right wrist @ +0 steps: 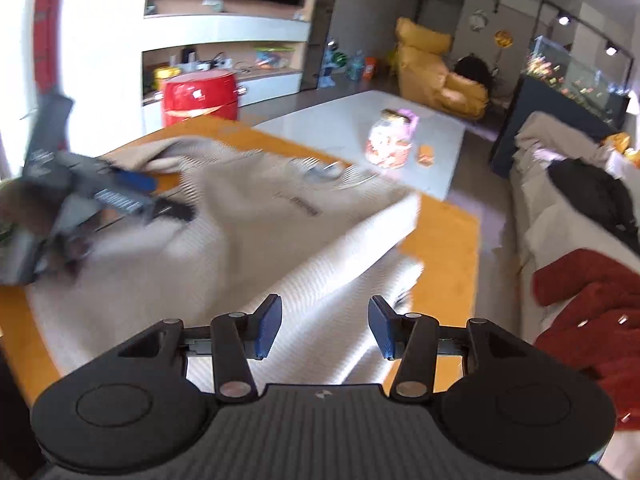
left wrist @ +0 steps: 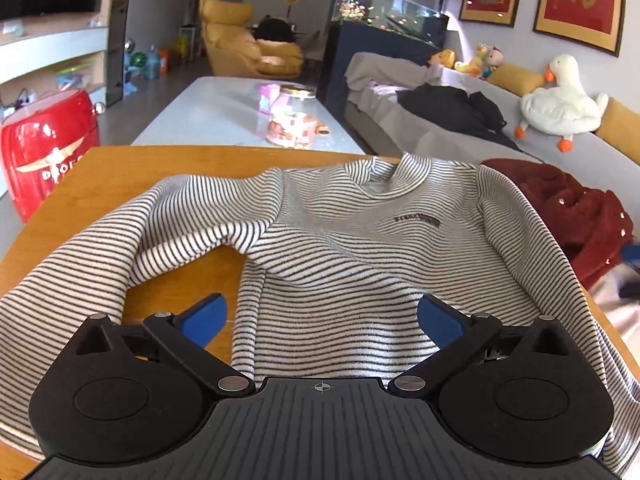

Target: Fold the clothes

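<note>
A black-and-white striped long-sleeved shirt lies front up on the wooden table, its collar at the far side. Its left sleeve curves toward me and the right sleeve runs down the table's right side. My left gripper hovers over the shirt's near hem, open wide with nothing between the blue pads. In the blurred right wrist view, the shirt spreads across the table. My right gripper is open above the right sleeve, pads off the cloth. The left gripper shows as a blur at far left.
A dark red jacket lies on the grey sofa just right of the table, with a black garment further back. A red drum-shaped stool stands at left. Beyond the table is a white coffee table with a jar.
</note>
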Motion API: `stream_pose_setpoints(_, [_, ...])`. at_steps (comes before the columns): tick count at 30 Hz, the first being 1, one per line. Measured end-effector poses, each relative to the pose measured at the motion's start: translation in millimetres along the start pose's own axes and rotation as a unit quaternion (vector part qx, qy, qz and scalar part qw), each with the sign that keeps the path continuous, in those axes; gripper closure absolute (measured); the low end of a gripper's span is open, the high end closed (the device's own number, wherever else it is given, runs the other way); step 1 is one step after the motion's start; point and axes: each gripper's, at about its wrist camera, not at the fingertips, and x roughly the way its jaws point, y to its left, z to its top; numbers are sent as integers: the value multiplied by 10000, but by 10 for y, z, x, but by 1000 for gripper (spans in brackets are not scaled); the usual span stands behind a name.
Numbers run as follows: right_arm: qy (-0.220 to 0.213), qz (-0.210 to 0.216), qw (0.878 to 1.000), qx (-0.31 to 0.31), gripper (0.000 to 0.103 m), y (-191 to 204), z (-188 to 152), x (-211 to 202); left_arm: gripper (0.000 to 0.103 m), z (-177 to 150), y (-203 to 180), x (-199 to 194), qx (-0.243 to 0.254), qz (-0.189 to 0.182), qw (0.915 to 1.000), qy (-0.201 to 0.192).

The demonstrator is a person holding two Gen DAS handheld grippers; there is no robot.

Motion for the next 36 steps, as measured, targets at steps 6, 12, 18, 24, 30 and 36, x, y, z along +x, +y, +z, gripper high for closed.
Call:
stream_pose_setpoints(6, [493, 262, 9964, -640, 54, 656, -511, -29, 0, -14, 30, 0, -99, 3, 9999, 20])
stream_pose_setpoints(12, [-155, -722, 9966, -379, 90, 253, -169, -50, 0, -51, -55, -69, 58, 93, 9998, -151])
stream_pose_setpoints(18, [-933, -2249, 9650, 973, 90, -1053, 527, -329, 0, -31, -60, -120, 164, -152, 9995, -220])
stream_pose_setpoints(24, [-1759, -2175, 9462, 1629, 91, -1456, 1076, -544, 0, 7, 87, -215, 197, -366, 9990, -142])
stream_pose_setpoints(30, [-1988, -1031, 9652, 1348, 91, -1097, 1711, -122, 0, 10, 270, -427, 476, -82, 9986, -218])
stream_pose_setpoints(36, [-1632, -142, 9785, 1251, 91, -647, 2066, 660, 0, -3, 515, -642, 503, 399, 9973, -346])
